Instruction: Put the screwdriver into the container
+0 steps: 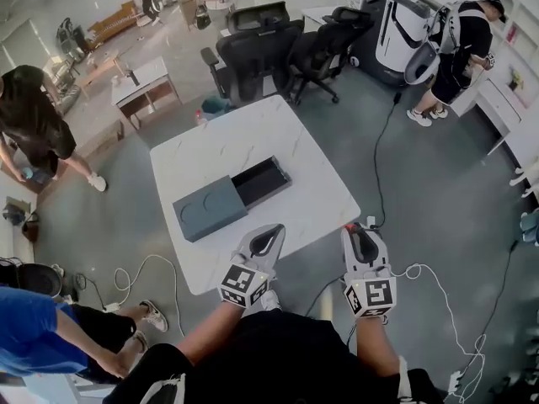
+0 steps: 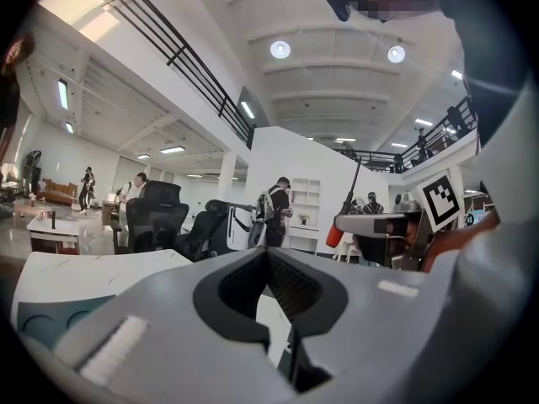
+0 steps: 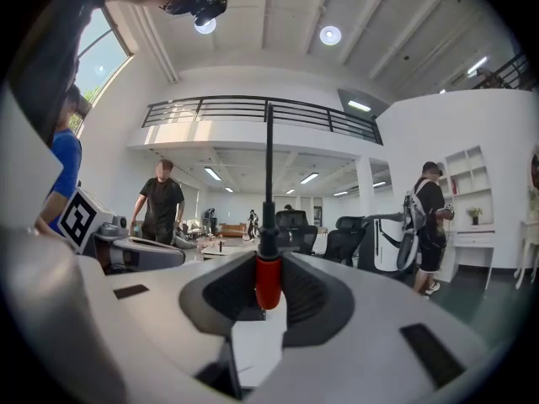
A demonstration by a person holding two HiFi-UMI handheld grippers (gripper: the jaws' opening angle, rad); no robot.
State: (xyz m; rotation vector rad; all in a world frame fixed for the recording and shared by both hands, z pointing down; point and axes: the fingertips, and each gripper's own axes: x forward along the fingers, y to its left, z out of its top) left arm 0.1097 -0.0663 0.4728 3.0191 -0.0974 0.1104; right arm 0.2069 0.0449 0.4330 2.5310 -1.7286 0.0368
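Observation:
The grey container lies on the white table, with its dark open compartment toward the right. The screwdriver has a red handle and a thin black shaft that points up. My right gripper is shut on its handle. In the head view that gripper hangs just off the table's near right corner. My left gripper hovers over the table's near edge, in front of the container, shut with nothing in it. From the left gripper view a corner of the container shows at lower left.
Black office chairs stand behind the table. A white machine and a person are at the back right. Cables run over the floor on the right and near left. People stand at the left, one in blue close by.

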